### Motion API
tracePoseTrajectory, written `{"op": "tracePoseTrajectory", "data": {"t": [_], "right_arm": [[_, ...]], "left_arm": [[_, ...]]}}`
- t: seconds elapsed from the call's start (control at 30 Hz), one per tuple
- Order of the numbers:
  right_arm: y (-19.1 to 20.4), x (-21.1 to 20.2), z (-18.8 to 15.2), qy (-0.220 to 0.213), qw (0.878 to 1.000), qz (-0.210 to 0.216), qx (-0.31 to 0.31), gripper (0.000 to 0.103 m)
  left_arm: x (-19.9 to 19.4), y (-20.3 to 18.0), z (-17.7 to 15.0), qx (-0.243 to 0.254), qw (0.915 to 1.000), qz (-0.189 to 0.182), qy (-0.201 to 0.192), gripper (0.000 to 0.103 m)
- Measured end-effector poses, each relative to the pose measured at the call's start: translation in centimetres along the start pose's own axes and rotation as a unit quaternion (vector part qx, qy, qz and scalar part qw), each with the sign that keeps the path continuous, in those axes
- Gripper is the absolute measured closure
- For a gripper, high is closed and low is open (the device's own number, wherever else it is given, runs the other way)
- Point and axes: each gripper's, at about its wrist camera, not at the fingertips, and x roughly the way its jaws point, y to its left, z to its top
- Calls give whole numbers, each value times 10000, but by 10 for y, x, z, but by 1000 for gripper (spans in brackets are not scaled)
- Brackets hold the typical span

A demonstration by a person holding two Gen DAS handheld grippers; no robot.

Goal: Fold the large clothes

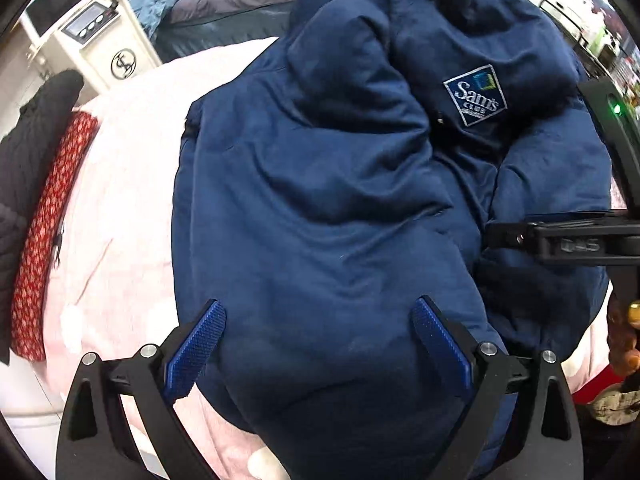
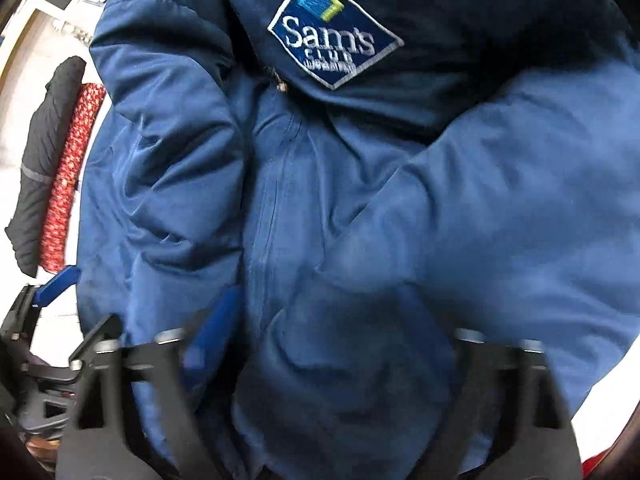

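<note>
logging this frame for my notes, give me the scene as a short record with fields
garment: navy padded jacket, bunched and partly folded
logo: Sam's Club patch facing up
surface: pink blanket
left gripper: open, blue pads either side of the jacket's near edge
right gripper: over the jacket, image blurred, jaw state unclear
beside the jacket: red patterned cloth and dark garment to the left
background: white appliance
</note>
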Motion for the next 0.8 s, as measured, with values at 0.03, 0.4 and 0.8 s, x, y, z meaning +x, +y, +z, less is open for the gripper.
{"op": "tracePoseTrajectory", "data": {"t": [0.03, 0.4, 0.8], "right_arm": [[-3, -2, 2, -32, 10000, 32, 48, 75], [-99, -119, 25, -1828, 9757, -267, 1176, 102], [-119, -100, -3, -1285, 9803, 33, 1498, 10]], "left_arm": [[1, 1, 0, -46, 10000, -9, 25, 10], [7, -18, 7, 254, 9996, 62, 94, 10], [19, -48, 2, 689, 9974, 93, 207, 8]]}}
